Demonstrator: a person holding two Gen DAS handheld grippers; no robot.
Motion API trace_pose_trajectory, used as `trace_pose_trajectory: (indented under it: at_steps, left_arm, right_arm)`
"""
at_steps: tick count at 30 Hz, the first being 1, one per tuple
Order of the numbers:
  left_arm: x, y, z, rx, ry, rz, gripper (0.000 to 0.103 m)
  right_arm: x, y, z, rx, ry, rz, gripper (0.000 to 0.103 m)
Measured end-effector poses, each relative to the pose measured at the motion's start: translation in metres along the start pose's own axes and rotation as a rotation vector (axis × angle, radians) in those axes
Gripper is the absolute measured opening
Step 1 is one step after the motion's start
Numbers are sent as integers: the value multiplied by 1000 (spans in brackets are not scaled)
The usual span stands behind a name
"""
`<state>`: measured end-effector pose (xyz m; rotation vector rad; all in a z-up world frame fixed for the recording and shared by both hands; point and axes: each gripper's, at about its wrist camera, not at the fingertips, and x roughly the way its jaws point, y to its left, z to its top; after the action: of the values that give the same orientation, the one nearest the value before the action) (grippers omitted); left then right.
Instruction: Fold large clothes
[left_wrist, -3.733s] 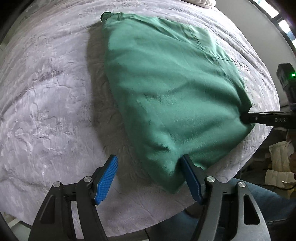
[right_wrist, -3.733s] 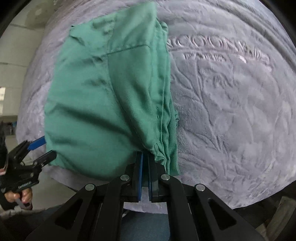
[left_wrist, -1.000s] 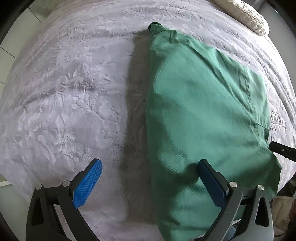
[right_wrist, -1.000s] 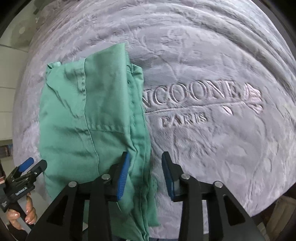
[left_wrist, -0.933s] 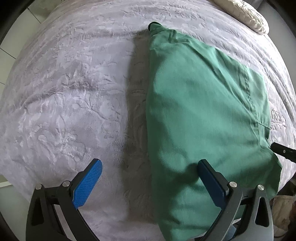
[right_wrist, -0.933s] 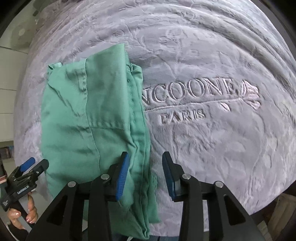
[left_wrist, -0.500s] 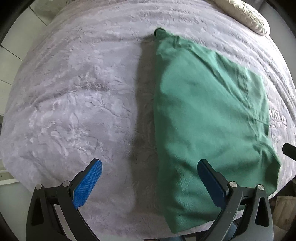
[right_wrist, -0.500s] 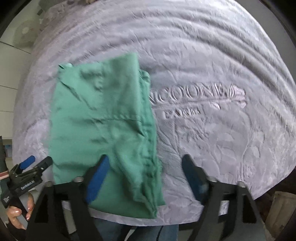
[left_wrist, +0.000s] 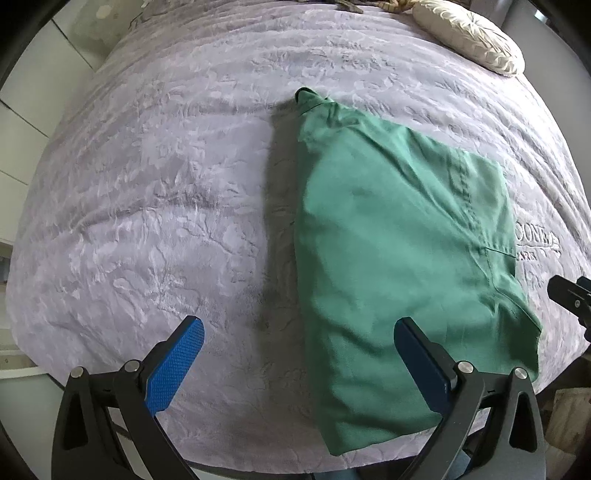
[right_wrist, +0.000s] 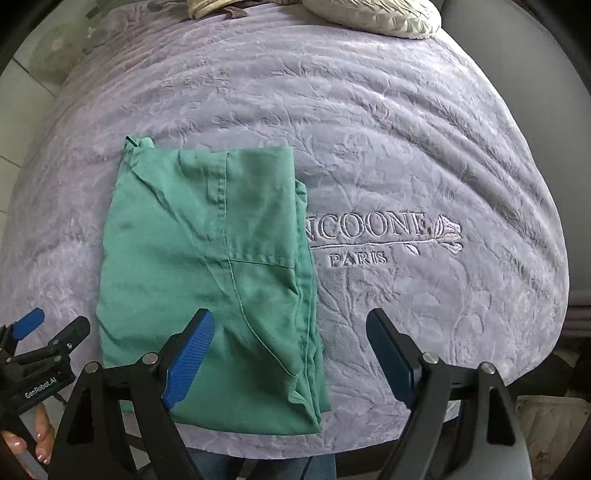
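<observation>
A green garment (left_wrist: 388, 251) lies folded in a flat rectangle on the lilac bedspread (left_wrist: 147, 203), near the front edge. It also shows in the right wrist view (right_wrist: 207, 273), with seams and layered edges along its right side. My left gripper (left_wrist: 299, 347) is wide open and empty, raised above the garment's near left corner. My right gripper (right_wrist: 288, 339) is wide open and empty, raised above the garment's near right edge. Neither touches the cloth. The left gripper also shows at the lower left of the right wrist view (right_wrist: 48, 332).
The bedspread carries embossed lettering (right_wrist: 369, 236) right of the garment. A cream cushion (left_wrist: 469, 33) lies at the far right of the bed, and shows in the right wrist view (right_wrist: 373, 14). Floor tiles (left_wrist: 22, 122) lie left of the bed.
My right gripper let go of the garment's corner, opened wide and drew back. Both grippers pulled back and up from the bed. The garment lies still.
</observation>
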<state>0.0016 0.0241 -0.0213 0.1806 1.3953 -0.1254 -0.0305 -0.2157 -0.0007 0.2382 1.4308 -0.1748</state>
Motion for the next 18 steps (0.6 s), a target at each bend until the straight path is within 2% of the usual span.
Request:
trace_pose_trajectory:
  at_steps: [18]
  left_arm:
    - [-5,-1,2,22,-18,19,103]
  right_arm:
    - [3,10,2,-22,14,-2,87]
